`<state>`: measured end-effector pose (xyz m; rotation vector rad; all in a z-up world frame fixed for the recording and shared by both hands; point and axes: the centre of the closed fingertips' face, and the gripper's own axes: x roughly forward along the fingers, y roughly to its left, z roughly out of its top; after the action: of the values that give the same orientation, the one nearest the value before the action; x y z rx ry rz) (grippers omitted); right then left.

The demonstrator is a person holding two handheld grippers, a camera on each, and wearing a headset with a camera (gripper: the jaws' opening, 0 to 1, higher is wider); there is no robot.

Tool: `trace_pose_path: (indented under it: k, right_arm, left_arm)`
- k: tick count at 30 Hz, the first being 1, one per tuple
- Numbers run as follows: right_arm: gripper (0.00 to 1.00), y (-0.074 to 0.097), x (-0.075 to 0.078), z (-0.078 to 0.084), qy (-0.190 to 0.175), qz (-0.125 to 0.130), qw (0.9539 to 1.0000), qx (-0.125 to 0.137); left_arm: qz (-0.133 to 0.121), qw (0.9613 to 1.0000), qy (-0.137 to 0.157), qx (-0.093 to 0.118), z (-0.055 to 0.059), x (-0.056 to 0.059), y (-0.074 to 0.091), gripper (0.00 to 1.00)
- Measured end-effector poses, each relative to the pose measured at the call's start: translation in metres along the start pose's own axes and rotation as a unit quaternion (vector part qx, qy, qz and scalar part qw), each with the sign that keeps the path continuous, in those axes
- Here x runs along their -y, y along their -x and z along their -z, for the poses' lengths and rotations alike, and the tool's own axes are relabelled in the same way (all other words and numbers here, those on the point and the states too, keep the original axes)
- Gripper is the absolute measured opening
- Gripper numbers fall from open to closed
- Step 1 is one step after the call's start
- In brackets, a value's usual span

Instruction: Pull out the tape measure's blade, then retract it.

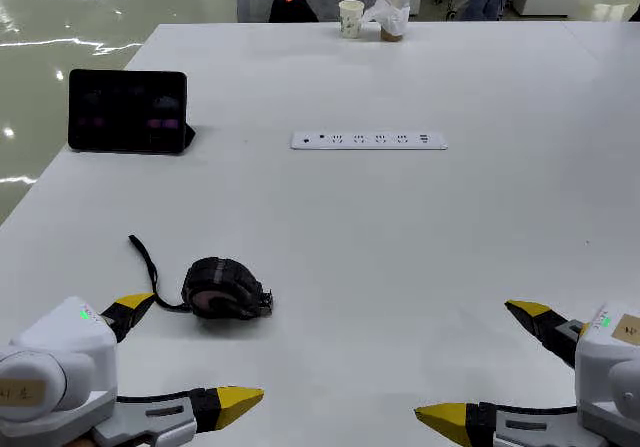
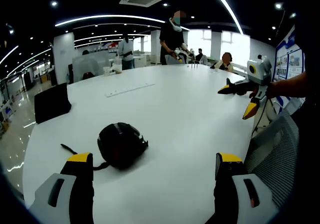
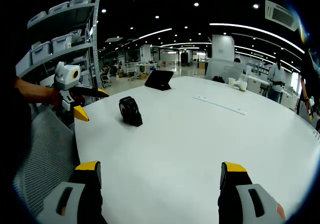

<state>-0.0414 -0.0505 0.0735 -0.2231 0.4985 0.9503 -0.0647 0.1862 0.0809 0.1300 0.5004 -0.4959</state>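
While my left gripper [image 1: 205,347] and right gripper [image 1: 464,359] both gape w/ nothing held, the black tape measure [image 1: 225,288] lies on the white table [image 1: 400,227] just ahead of the left one, its strap [image 1: 145,262] maybe touching a jaw.

Left tool [image 1: 190,349] jaws wide apart, right tool [image 1: 480,362] likewise (both empty)

the black tape measure [image 1: 224,288] lies on its side on the white table [image 1: 420,227], blade retracted, wrist strap [image 1: 148,265] trailing left.
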Motion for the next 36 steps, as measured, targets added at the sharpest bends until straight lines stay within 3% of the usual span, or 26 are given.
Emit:
trace_pose_path:
  k: [20,36]
  right_arm:
    - [0.99,-0.0009,0.0014,0.0019,-0.001,-0.002,1.0,-0.007]
    - [0.99,-0.0072,0.0019,0.001,0.01,-0.02,0.9996,-0.017]
  left_arm:
    - [0.003,1.0,-0.002,-0.004,0.0023,-0.0016,-0.0022,0.99]
    - [0.01,0.9999,-0.005,-0.008,0.0005,-0.0008,-0.0041,0.99]
